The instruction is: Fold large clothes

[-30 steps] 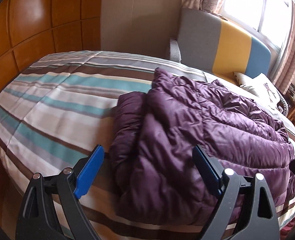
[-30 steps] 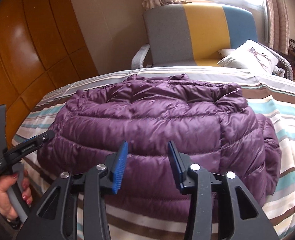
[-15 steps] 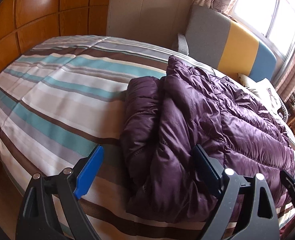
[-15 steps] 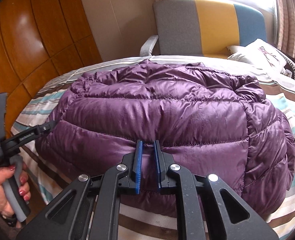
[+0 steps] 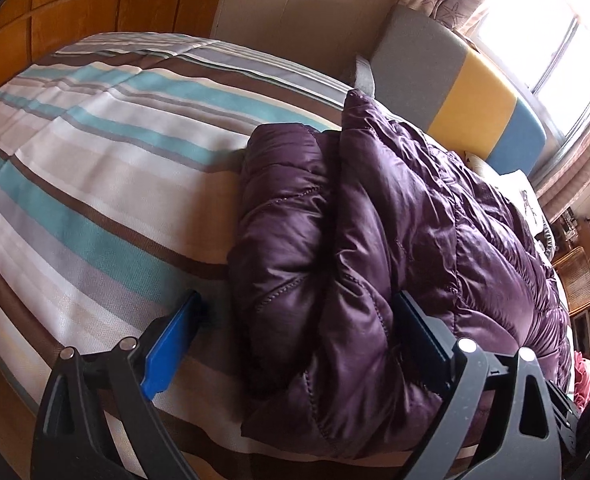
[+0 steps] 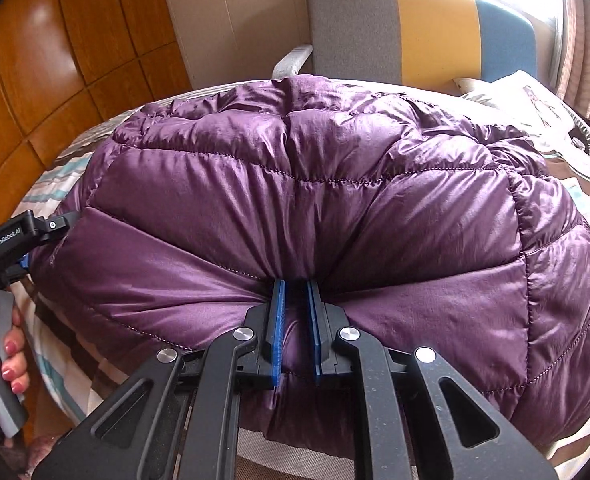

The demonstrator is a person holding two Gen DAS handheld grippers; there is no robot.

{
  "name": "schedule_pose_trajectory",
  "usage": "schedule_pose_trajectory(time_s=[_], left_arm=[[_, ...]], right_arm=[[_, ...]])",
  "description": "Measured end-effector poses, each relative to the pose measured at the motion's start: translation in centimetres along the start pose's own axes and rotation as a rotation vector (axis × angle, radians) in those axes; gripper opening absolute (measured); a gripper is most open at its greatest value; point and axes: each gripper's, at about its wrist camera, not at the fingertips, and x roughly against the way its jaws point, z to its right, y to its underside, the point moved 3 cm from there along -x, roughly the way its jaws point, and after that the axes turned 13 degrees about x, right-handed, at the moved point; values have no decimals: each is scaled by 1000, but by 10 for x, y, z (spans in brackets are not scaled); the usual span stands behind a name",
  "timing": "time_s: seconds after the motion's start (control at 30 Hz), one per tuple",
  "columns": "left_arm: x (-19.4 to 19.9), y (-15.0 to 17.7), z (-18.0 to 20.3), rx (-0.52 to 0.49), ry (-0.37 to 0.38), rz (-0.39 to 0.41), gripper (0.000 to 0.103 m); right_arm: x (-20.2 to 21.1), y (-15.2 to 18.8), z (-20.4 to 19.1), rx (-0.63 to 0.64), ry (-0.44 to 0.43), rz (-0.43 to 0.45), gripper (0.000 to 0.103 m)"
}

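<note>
A shiny purple quilted down jacket (image 6: pixel 303 200) is seen folded into a puffy bundle, filling the frame's centre on striped bedding.

Bed (image 5: pixel 95 168) in striped cover carries folded purple down jacket (image 5: pixel 375 240) near its edge, pillow (image 6: pixel 535 108) beyond.

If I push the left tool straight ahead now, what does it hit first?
Probably the purple jacket: its folded end already bulges between the open left tool. The left finger alone would slide over the striped bedcover.
</note>
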Motion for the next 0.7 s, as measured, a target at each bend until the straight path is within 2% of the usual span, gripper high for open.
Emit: schedule_pose_trajectory(time_s=[0.07,0.2,0.3,0.4,0.57,0.6,0.63,0.7], left_arm=[[-2,-1,4,9,2,-13,92],[-2,-4,2,78,44,-41,82],[1,-3,-2,149,93,-60,80],[-5,-4,2,123,77,-63,79],[-5,-5,7,142,36,-23,55],[-2,-4,9,147,54,-5,34],[1,-2,14,145,91,-6,25],[12,0,26,91,72,45,20]], right_arm=[[1,0,1,-1,1,-1,11],[-1,-1,0,-7,-4,-4,11],[-1,-1,2,-16,-6,-6,11],[0,-1,3,-12,0,-8,11],[-1,-1,0,-6,7,-9,11],[-1,-1,0,-3,10,-9,11],[-1,-1,-1,-1,14,-8,11],[-1,-1,-1,3,19,-7,11]])
